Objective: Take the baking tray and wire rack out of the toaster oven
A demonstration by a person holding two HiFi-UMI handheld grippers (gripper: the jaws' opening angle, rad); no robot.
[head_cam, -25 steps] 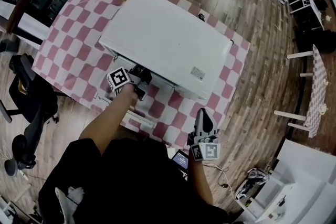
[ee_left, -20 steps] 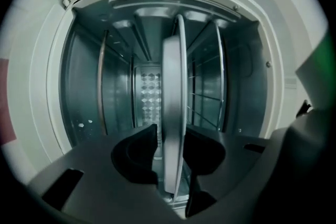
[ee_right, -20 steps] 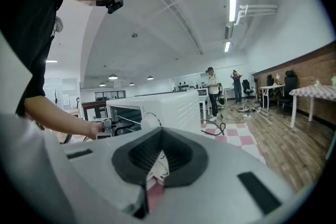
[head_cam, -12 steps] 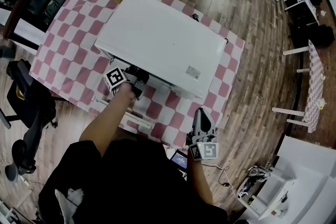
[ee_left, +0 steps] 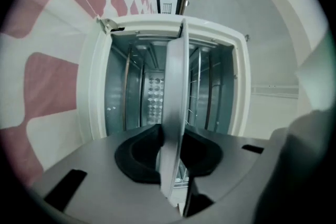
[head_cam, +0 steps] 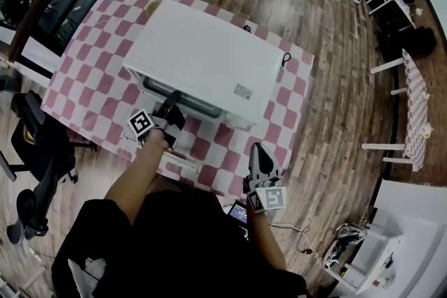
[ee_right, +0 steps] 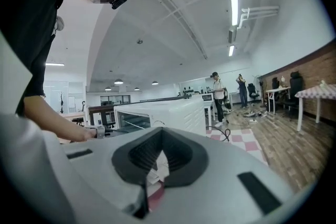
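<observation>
The white toaster oven (head_cam: pixel 209 59) stands on a pink-checked table (head_cam: pixel 91 45) with its front toward me. In the left gripper view I look into the open cavity (ee_left: pixel 157 97). The grey baking tray (ee_left: pixel 176 102) runs edge-on out of it, and the wire rack (ee_left: pixel 195 97) shows inside beside it. My left gripper (ee_left: pixel 173 157) has just been closing and is shut on the tray's front rim; it sits at the oven's mouth (head_cam: pixel 171 105). My right gripper (head_cam: pixel 260 162) hangs shut and empty near the table's front edge, apart from the oven.
The oven door lies open toward me, its white handle (head_cam: pixel 180 162) low in front. A black cable (head_cam: pixel 285 61) lies on the cloth behind the oven. A black office chair (head_cam: pixel 35 136) stands at the left, and small tables (head_cam: pixel 419 108) stand on the wooden floor at the right.
My left gripper has drawn back from the oven's mouth toward me and to the left. The right gripper has stayed near the table's front edge.
</observation>
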